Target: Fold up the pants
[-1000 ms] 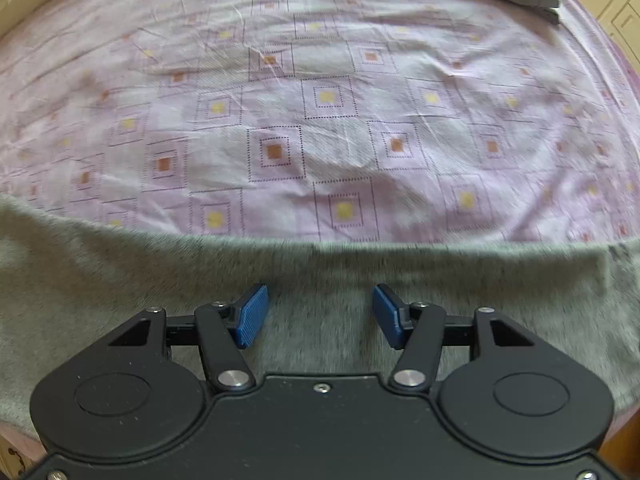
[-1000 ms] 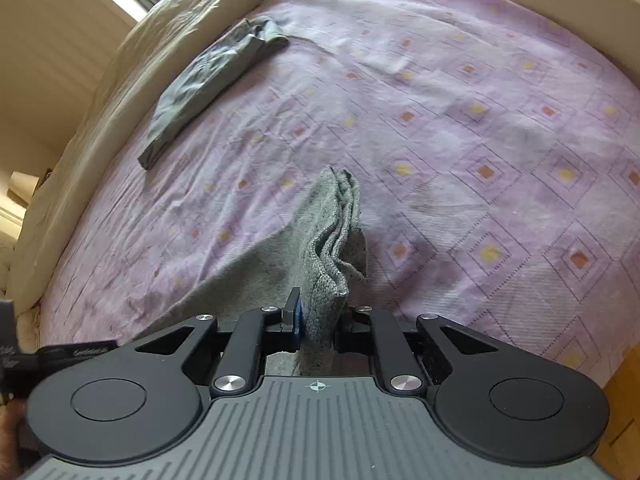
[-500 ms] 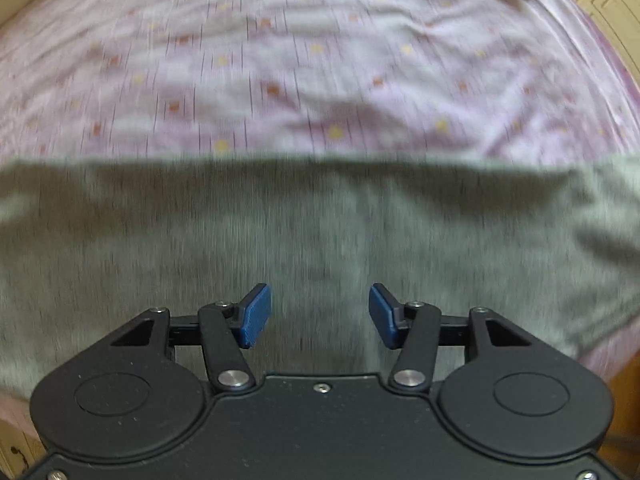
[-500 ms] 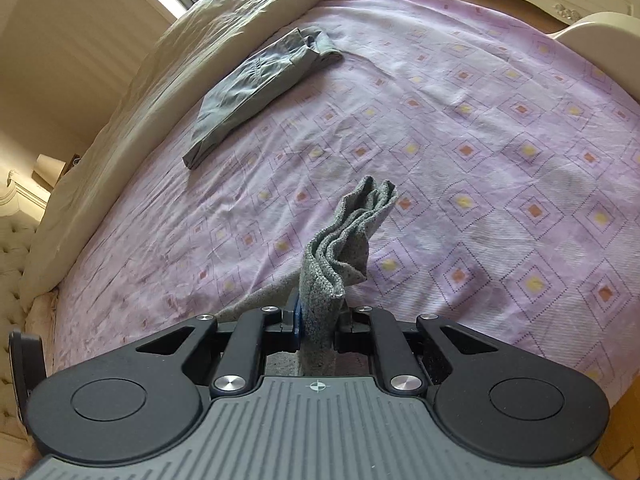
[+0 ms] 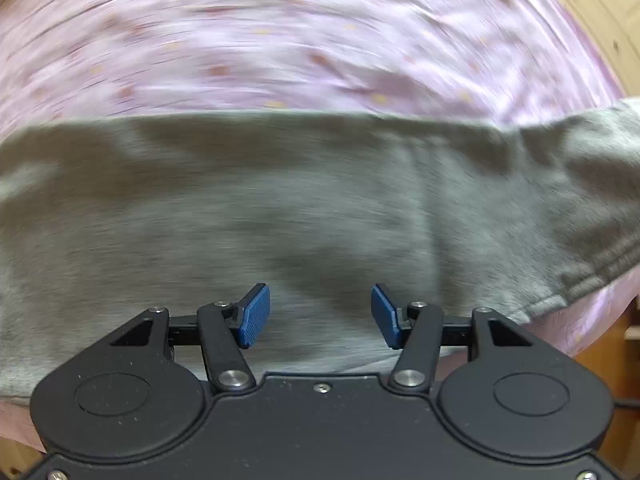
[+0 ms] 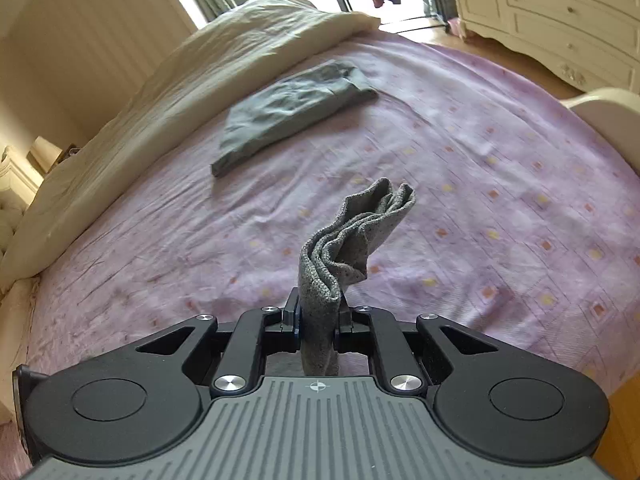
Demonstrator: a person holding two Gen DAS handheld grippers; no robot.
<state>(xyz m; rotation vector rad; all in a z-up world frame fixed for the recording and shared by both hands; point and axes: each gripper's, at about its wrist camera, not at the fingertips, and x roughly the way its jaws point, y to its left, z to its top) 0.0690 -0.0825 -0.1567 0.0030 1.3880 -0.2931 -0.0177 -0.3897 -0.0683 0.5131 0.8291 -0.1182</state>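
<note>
Purple bedsheet stretches far ahead. My right gripper stays clenched on a bunched end of the grey pants — raised higher than a second ago — while my left gripper, released, hovers over the spread cloth, fold underway.

Grey knit pants spread flat across near edge of bed, hem at right; bunched end stands upright, layers folded together.
</note>
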